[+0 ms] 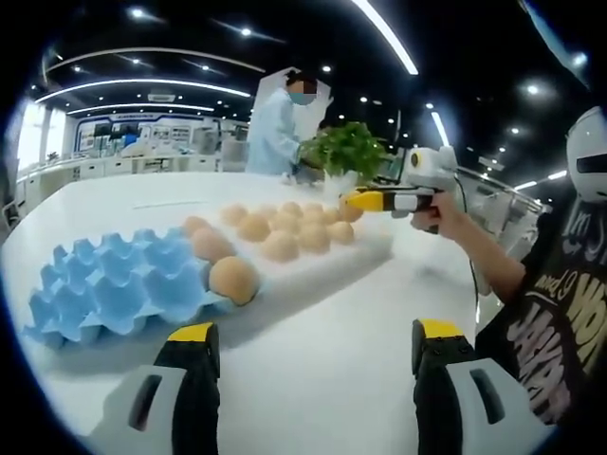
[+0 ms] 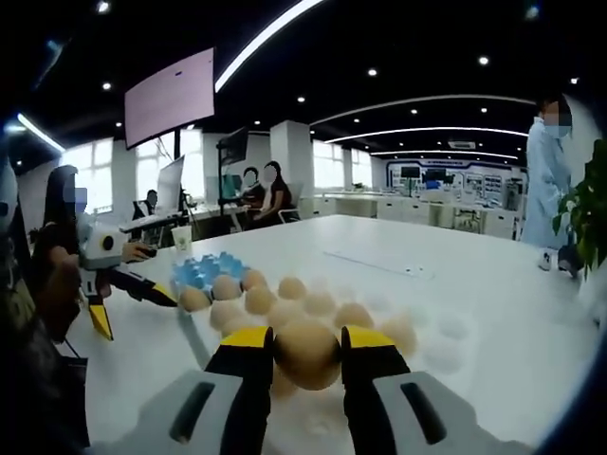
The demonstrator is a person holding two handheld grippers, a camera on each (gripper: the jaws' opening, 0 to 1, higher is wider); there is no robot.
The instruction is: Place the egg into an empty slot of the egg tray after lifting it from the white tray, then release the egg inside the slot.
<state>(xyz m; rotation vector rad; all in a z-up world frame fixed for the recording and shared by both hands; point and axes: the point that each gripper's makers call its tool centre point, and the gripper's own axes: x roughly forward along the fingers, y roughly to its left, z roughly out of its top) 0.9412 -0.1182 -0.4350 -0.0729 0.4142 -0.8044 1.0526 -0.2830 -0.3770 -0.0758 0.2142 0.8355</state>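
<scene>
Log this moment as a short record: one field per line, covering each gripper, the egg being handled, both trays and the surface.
right gripper: shut on an egg, above the white tray
left gripper: open, empty, over the table
blue egg tray: a few eggs along one edge, most slots empty
egg at tray corner: seated in the blue tray's near corner slot
white tray: many eggs still on it
table: white
person in pale coat: standing beyond the table, beside a green plant

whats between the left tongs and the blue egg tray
Bare white table, by the left gripper view: nothing lies between the left tongs and the blue egg tray.
</scene>
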